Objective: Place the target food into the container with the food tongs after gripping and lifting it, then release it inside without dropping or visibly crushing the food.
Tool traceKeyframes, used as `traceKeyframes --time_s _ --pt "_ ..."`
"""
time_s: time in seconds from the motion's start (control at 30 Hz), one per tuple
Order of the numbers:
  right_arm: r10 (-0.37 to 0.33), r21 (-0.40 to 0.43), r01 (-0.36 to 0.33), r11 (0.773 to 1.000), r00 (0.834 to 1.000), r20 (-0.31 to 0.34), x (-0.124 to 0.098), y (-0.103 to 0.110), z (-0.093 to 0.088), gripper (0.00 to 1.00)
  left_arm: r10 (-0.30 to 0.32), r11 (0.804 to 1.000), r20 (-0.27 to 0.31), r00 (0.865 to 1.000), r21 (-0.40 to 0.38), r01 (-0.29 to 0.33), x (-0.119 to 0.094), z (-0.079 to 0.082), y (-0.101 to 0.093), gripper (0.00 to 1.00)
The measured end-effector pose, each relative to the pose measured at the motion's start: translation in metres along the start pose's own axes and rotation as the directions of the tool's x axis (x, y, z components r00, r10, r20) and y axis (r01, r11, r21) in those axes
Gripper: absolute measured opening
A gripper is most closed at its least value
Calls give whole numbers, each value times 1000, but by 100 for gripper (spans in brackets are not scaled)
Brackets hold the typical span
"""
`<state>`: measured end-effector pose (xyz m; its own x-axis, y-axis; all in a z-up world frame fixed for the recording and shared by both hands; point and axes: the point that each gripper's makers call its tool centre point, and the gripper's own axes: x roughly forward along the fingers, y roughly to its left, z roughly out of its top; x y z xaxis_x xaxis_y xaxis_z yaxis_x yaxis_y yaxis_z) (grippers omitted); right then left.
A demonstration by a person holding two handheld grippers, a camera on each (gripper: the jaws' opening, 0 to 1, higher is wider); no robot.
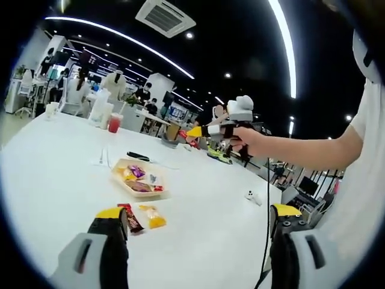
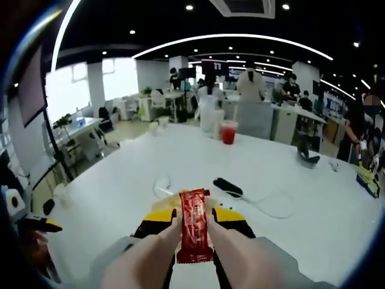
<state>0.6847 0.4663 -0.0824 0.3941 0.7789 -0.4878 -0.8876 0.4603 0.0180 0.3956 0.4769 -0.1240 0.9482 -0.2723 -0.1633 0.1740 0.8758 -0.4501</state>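
With our right hand-held gripper (image 2: 194,224) clenched on the flat red foil snack packet (image 2: 195,235), we carry it toward the shallow tan tray (image 1: 120,174) ahead, needing a gentle lowering.

- The table (image 1: 54,174) is a smooth white top with a soft sheen, lights glare off it a bit.
- The red snack wrapper (image 2: 195,232) at bottom centre of my right gripper view is crinkly foil-type plastic, pretty glossy.
- My right gripper (image 2: 194,218) has matt black plastic jaws with yellow tips.
- The container (image 1: 139,179) looks like pale matt paper or pulp, can't tell which.
- The wrappers (image 1: 144,217) lying by my left jaw, lower centre, are shiny plastic film.
- The red cup (image 2: 228,132) up top looks like clear glossy plastic.
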Motion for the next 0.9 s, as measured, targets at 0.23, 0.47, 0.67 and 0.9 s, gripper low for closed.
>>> traceKeyframes --time_s 0.23,0.47,0.67,0.9 --pt "2 -28 -3 1000 1000 -21 4 0 2 22 3 1000 20 1000 -5 -3 3 5 0 99" --pt "2 -34 -2 999 1000 -7 6 2 19 22 6 1000 25 1000 -6 -6 7 5 3 99" --pt "10 -33 -10 999 1000 0 21 2 28 22 8 1000 22 1000 -1 -8 8 6 4 99" --pt "13 -39 -14 999 1000 -11 35 1 36 22 32 999 41 999 -8 -32 4 9 15 99"
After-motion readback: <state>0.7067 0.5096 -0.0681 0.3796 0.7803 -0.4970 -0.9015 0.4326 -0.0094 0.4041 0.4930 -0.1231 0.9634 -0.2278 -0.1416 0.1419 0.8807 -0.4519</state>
